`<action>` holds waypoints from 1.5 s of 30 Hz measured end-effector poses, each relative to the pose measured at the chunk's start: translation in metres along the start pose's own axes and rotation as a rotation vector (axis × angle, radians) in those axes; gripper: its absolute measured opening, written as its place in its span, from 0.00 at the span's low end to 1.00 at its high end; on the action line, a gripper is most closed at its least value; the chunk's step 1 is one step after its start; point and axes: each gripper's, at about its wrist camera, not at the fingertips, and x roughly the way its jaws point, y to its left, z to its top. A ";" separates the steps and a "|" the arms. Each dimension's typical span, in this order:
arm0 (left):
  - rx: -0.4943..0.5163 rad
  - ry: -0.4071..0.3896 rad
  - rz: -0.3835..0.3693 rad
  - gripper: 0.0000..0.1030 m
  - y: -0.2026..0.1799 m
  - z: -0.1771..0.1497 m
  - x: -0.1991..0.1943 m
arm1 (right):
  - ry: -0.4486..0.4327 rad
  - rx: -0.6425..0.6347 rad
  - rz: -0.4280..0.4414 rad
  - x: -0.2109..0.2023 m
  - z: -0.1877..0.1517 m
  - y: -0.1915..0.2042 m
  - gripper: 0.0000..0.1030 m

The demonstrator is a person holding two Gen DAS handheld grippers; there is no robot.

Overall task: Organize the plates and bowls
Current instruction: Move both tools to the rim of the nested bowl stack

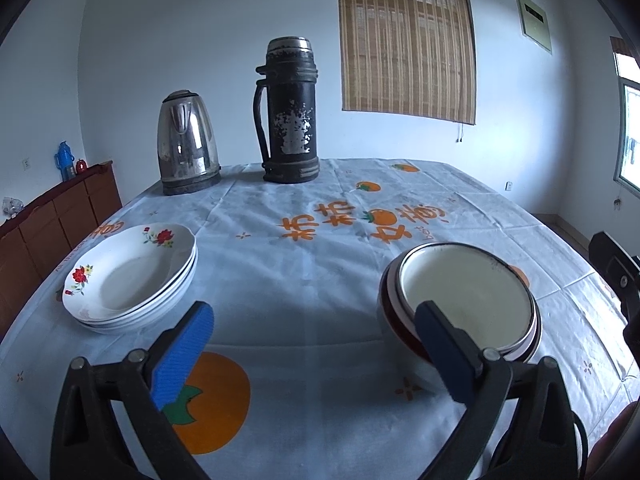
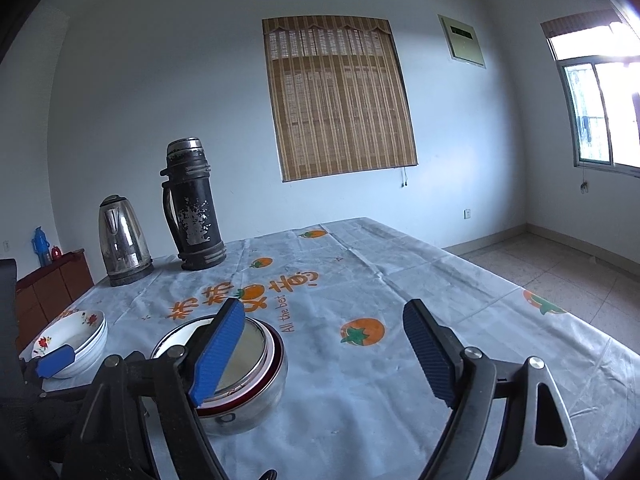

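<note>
r gripper (image 2: pixel 324 348) jaws wide, nothing between; bowl stack (image 2: pixel 240 364) sits just behind its l finger (image 2: pixel 218 354), off to the left. l gripper (image 1: pixel 316 354) also wide, empty; same bowls behind its r finger (image 1: pixel 442 350). plate stack (image 1: pixel 132 276) farther, left of l finger. r hand looks nearer the bowls.

The worktop (image 1: pixel 320 280) has a wide bare strip down its middle. On the left stands a stack of plates (image 1: pixel 132 276). On the right stands a stack of bowls (image 1: pixel 460 304). A gripper could pass between them. At the far edge a kettle (image 1: pixel 188 144) and a tall black flask (image 1: pixel 290 112) stand close together and block that corner. To the right of the bowls the cloth lies bare up to the edge.
</note>
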 end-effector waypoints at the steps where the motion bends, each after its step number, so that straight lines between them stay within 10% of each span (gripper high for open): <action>1: 0.000 0.002 0.000 0.99 0.000 0.000 0.000 | -0.001 0.003 0.007 0.000 0.000 0.000 0.86; 45: -0.036 0.077 -0.079 0.99 -0.004 0.026 0.019 | 0.229 0.029 0.164 0.060 -0.001 0.000 0.86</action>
